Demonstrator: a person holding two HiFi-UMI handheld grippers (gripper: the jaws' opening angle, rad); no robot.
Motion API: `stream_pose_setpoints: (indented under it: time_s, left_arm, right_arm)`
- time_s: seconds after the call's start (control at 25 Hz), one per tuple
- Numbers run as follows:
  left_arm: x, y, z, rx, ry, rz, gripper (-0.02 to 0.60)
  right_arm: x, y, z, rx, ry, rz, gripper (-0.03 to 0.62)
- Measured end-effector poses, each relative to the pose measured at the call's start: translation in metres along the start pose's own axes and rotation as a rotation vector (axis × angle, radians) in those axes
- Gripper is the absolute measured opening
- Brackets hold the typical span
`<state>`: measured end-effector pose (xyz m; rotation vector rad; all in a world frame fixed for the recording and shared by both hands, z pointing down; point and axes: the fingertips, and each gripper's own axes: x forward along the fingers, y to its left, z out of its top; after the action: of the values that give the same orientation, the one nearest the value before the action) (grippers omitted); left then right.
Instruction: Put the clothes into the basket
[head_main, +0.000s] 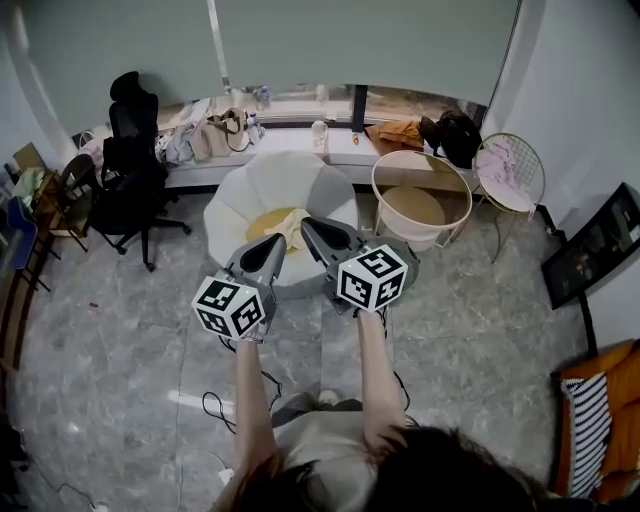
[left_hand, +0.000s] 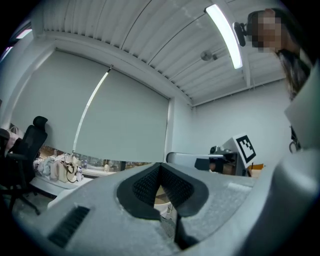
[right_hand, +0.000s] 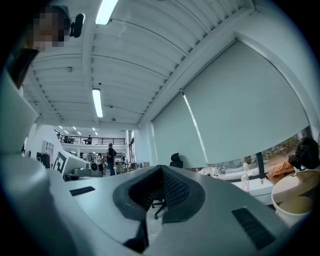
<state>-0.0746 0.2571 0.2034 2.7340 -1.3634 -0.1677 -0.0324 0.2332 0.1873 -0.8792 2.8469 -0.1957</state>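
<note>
I hold both grippers level with the fingers closed and nothing in them. The yellow cloth (head_main: 266, 222) lies just above their tips at frame centre, on a white cushion (head_main: 240, 190), its long axis running left to right. The left gripper (head_main: 278, 243) and right gripper (head_main: 308, 226) look about equally near it. The basket (head_main: 445, 232) stands right of the cushion, nearer my right side and apparently empty. The floor (head_main: 120, 340) is grey tile, with an office chair (head_main: 130, 170) at upper left and a pink cloth (head_main: 503, 160) on a wire chair at upper right.
</note>
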Motion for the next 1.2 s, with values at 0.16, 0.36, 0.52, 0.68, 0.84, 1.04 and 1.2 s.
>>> stream_pose_setpoints:
  time_s: [0.16,0.36,0.52,0.68,0.84,1.04,1.2]
  left_arm:
    - [-0.001,0.003,-0.007,-0.025,0.006,0.036,0.011]
    - [0.003,0.008,-0.004,-0.032,0.0,0.06,0.011]
    - [0.004,0.019,-0.009,-0.033,0.017,0.072,0.011]
    - [0.01,0.04,-0.001,-0.037,-0.008,0.082,0.011]
    - [0.02,0.062,0.009,-0.026,-0.021,0.079,0.011]
    - [0.043,0.086,0.009,-0.011,-0.002,0.04,0.011]
    - [0.061,0.109,0.006,-0.009,0.018,0.021,0.011]
  right_arm:
    - [-0.003,-0.002,-0.003,0.011,0.013,0.004,0.009]
    - [-0.007,-0.01,-0.001,0.025,0.004,0.0,0.009]
    - [0.0,-0.02,0.001,0.074,-0.031,-0.01,0.009]
    - [0.015,-0.03,0.004,0.038,-0.045,-0.017,0.009]
    - [0.037,-0.038,0.007,0.019,-0.039,-0.023,0.009]
    - [0.064,-0.054,0.001,0.036,-0.04,-0.029,0.009]
    - [0.082,-0.075,-0.002,0.044,-0.043,-0.068,0.009]
